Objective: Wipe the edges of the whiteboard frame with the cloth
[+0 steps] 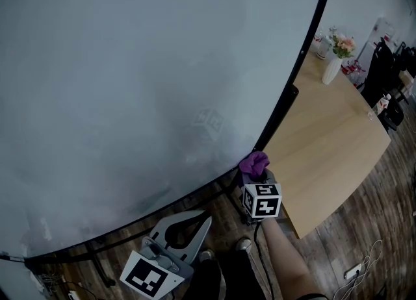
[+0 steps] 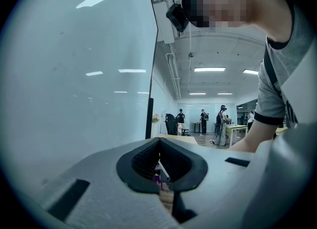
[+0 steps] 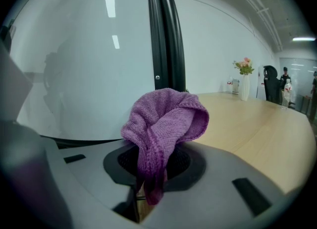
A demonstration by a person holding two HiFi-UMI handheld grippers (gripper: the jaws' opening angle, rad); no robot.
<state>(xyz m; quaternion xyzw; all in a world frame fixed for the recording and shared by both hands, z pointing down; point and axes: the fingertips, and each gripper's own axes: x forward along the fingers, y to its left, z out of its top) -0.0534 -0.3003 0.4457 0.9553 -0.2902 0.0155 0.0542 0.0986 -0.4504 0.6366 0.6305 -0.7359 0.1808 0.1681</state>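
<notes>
Cloth (image 3: 166, 119), purple and knitted, is pinched between the jaws of my right gripper (image 3: 154, 173). It is bunched just beside the black whiteboard frame (image 3: 166, 34) near its lower corner, next to the wooden table (image 1: 325, 143). My left gripper (image 2: 161, 186) is held apart from the board, jaws pressed together on nothing.

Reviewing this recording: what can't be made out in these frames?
- Whether the cloth touches the whiteboard frame: in the right gripper view the cloth's own bulk covers the spot, and in the head view it is too small to tell.
- The frame's top and left edges: cut off by the head view's border.
- Dust on the frame: too dark to see in every view.
</notes>
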